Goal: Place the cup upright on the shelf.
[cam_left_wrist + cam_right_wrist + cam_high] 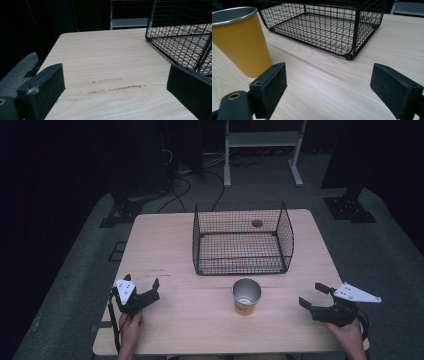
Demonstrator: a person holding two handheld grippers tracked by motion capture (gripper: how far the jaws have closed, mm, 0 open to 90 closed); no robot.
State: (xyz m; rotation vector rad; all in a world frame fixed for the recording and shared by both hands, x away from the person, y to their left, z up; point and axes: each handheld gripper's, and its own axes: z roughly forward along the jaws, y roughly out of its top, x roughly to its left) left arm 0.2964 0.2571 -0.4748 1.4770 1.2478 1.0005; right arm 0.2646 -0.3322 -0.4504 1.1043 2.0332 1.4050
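The yellow metal cup stood upright near the middle of the table's near edge, just in front of the empty wire basket and apart from it, probably waiting to be lifted in. The right gripper hovered by the near right corner, jaws spread wide and aimed toward the cup, touching nothing. The left gripper rested near the near left corner, jaws likewise spread and empty, seemingly held clear.

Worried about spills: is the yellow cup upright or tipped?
Upright: the yellow cup stands on its base on the table, open rim up.
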